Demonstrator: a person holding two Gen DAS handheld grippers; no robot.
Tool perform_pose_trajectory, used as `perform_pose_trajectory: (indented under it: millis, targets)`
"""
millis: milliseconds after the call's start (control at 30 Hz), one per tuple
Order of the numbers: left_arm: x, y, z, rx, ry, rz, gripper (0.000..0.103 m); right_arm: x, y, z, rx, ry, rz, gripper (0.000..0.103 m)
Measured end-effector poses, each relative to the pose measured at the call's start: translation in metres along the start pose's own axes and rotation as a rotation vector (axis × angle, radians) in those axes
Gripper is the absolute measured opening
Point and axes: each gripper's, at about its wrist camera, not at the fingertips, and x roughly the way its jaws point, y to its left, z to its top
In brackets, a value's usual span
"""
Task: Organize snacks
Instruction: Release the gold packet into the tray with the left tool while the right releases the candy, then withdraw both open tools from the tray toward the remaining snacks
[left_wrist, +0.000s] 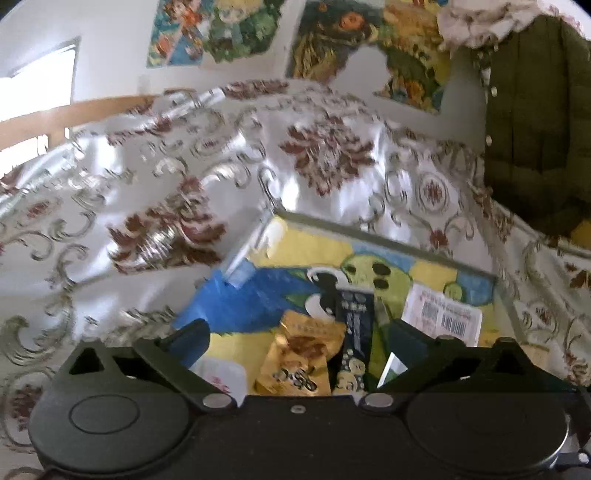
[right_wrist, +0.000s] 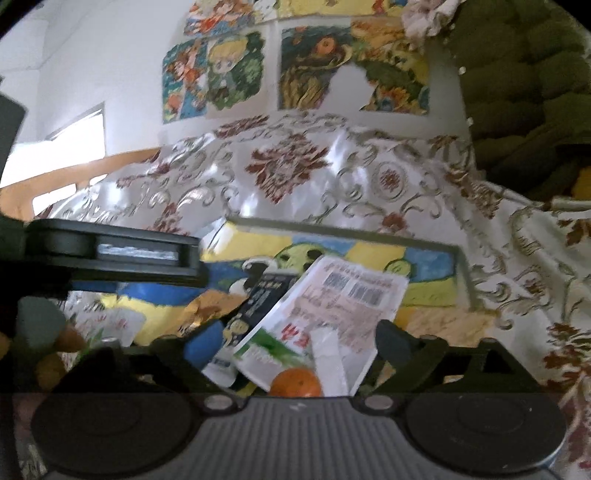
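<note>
Both tools, left (left_wrist: 295, 343) and right (right_wrist: 295, 341), spread wide, nothing gripped

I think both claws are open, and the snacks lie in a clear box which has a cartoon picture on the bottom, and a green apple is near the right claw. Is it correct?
Almost. The fruit near the right claw is an orange, not a green apple; the right wrist view shows it. The rest holds: the left claw is open too, and the snacks lie in the clear box with the cartoon picture.
</note>
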Motion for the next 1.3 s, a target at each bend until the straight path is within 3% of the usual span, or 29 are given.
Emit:
perform_pose_trajectory:
  millis: [333, 700, 867, 1033, 1200, 1300]
  targets:
    - [-0.068, 0.026, 0.006, -0.036, -0.069, 0.041, 0.102, -0.053, -0.004, 0.014, 0.066, -0.101, -0.069, 0.103]
    - [-0.149, 0.044, -0.021, -0.016, -0.097, 0.064, 0.102, -0.109, 0.005, 0.021, 0.091, -0.194, -0.101, 0.103]
    - [-0.178, 0.045, -0.047, 0.002, -0.129, 0.062, 0.102, -0.137, 0.014, -0.003, 0.107, -0.142, -0.099, 0.103]
    - [-0.191, 0.042, -0.073, -0.021, -0.091, 0.05, 0.102, -0.169, 0.025, -0.031, 0.104, -0.092, -0.117, 0.103]
    - [-0.211, 0.048, -0.095, 0.0, -0.123, 0.087, 0.102, -0.198, 0.024, -0.042, 0.16, -0.092, -0.16, 0.103]
    - [-0.218, 0.054, -0.096, 0.013, -0.102, 0.105, 0.102, -0.205, 0.024, -0.048, 0.194, -0.063, -0.166, 0.103]
